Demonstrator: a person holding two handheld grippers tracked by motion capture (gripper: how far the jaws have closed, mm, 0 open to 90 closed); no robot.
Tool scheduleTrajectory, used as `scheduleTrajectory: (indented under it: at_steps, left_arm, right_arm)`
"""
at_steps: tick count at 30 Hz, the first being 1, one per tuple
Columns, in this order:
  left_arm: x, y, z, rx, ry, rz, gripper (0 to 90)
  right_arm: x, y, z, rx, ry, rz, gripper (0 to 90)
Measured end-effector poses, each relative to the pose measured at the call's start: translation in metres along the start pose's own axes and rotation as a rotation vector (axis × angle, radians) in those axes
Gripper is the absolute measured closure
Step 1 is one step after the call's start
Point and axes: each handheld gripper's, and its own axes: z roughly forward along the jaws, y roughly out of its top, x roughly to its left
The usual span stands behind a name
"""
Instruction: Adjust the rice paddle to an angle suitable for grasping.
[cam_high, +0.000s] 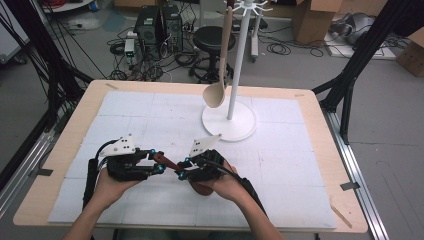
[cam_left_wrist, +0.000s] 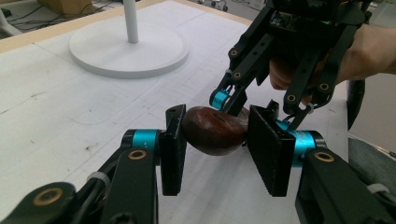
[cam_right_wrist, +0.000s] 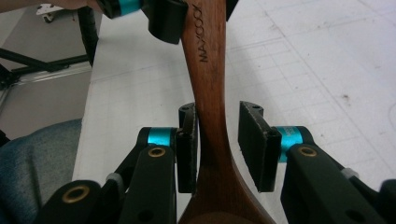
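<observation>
A dark brown wooden spoon (cam_high: 167, 162) is held level above the front of the table between both grippers. My left gripper (cam_high: 157, 162) is shut on the end of its handle (cam_left_wrist: 215, 130), with both pads against the wood. My right gripper (cam_high: 182, 168) faces it from the other side, near the bowl end. In the right gripper view the handle (cam_right_wrist: 205, 56) runs up between the jaws of my right gripper (cam_right_wrist: 217, 140). One pad touches the handle and the other stands apart from it, so this gripper is open. The bowl (cam_high: 200, 189) shows under the right hand.
A white stand (cam_high: 229, 122) with a round base sits at the back middle of the white mat, and a pale wooden spoon (cam_high: 220, 75) hangs from its top hooks. A wooden table edge (cam_high: 60, 150) frames the mat. Boxes, a stool and cables lie on the floor beyond.
</observation>
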Motion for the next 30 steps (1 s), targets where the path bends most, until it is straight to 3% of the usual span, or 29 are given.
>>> scheduleTrajectory:
  at_steps: [6, 10, 15, 21, 30]
  left_arm:
    - [0.0, 0.0, 0.0, 0.0, 0.007, 0.003, 56.5]
    - [0.0, 0.001, 0.0, -0.003, 0.004, -0.004, 51.1]
    - [-0.001, 0.002, 0.002, -0.005, 0.001, -0.007, 50.6]
    - [-0.004, 0.003, 0.002, -0.003, 0.001, 0.005, 56.1]
    - [-0.005, 0.005, 0.001, -0.012, -0.036, 0.026, 60.2]
  right_arm:
    - [0.004, 0.003, -0.001, 0.012, -0.015, -0.039, 76.1]
    - [0.006, 0.005, -0.002, 0.006, -0.043, -0.028, 76.8]
    - [0.01, 0.009, -0.003, -0.01, -0.079, -0.038, 77.0]
    - [0.016, 0.01, 0.002, -0.008, -0.063, -0.047, 76.6]
    - [0.009, 0.012, -0.005, -0.012, 0.0, -0.017, 69.8]
